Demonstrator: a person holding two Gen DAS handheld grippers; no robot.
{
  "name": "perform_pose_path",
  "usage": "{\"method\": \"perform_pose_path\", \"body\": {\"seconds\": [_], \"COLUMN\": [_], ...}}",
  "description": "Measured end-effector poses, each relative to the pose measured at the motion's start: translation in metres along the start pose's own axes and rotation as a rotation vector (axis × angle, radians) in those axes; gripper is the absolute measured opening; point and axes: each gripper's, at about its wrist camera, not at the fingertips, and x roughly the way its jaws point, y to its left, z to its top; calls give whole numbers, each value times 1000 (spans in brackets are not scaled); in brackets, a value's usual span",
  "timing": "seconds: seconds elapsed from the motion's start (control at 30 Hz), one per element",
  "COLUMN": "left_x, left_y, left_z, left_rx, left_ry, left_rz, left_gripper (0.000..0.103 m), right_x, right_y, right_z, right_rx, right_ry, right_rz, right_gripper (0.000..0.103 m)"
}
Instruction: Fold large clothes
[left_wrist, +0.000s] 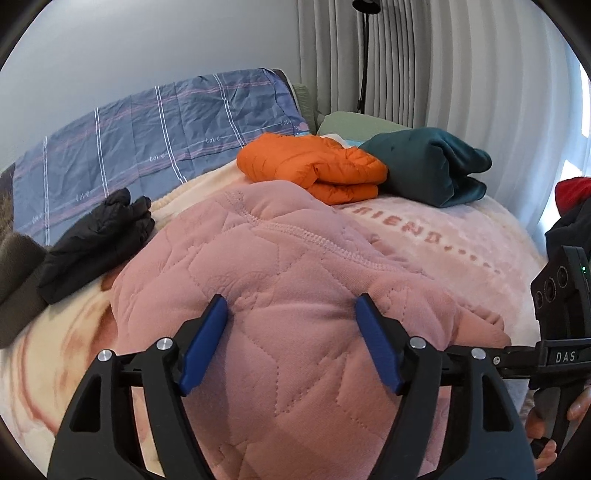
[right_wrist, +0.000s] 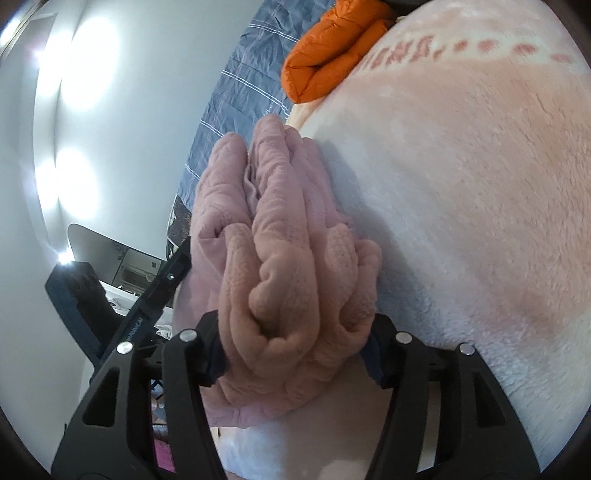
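Observation:
A pink quilted garment (left_wrist: 280, 258) lies folded in a thick bundle on a pale pink fleece blanket (left_wrist: 461, 236) that covers the bed. My left gripper (left_wrist: 291, 299) hangs just over the garment's near end, and its blue pads (left_wrist: 205, 347) stand wide apart with only the top surface of the cloth between them. In the right wrist view the garment (right_wrist: 280, 229) shows its stacked edges. My right gripper (right_wrist: 295, 350), rolled onto its side, is shut on that stack, which fills the gap and hides most of the pads. A hand (left_wrist: 546, 424) grips that tool's handle at the right edge.
At the back of the bed lie a folded orange puffer jacket (left_wrist: 314, 170) and a teal garment (left_wrist: 428, 166). A folded black jacket (left_wrist: 99, 240) sits to the left. Blue plaid bedding (left_wrist: 147, 125) runs along the wall, and grey curtains (left_wrist: 443, 62) and a lamp pole (left_wrist: 364, 55) stand behind.

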Motion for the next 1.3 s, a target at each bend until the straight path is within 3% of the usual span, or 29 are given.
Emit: {"method": "perform_pose_path", "body": {"seconds": [0.33, 0.47, 0.57, 0.63, 0.67, 0.7, 0.93, 1.03, 1.07, 1.1, 1.3], "left_x": [-14, -35, -17, 9, 22, 29, 80, 85, 83, 81, 55], "left_y": [14, 72, 129, 155, 166, 172, 191, 187, 184, 183, 168], "left_z": [3, -2, -20, -36, -44, -46, -63, -63, -61, -57, -47], "left_rx": [-26, -274, -506, -644, -715, -755, -929, -906, -878, -861, -748], "left_ry": [-9, -65, 29, 117, 133, 134, 149, 121, 98, 81, -14], "left_rz": [0, -13, -41, -157, -263, -308, -534, -549, -561, -584, -540], "left_gripper": [89, 100, 101, 102, 102, 102, 102, 100, 95, 80, 63], "right_x": [11, 12, 13, 14, 14, 15, 16, 17, 17, 17, 19], "right_y": [5, 4, 6, 7, 8, 8, 8, 9, 9, 10, 27], "right_z": [4, 5, 4, 4, 4, 4, 6, 7, 7, 7, 11], "right_rx": [-15, -23, -39, -48, -49, -49, -53, -59, -62, -66, -180], "right_ry": [8, 9, 7, 7, 7, 8, 8, 6, 5, 6, 57], "right_rz": [1, 7, -1, -5, -6, -5, -3, -9, -13, -17, -73], "right_gripper": [61, 62, 63, 64, 64, 64, 66, 66, 66, 66, 61]}}
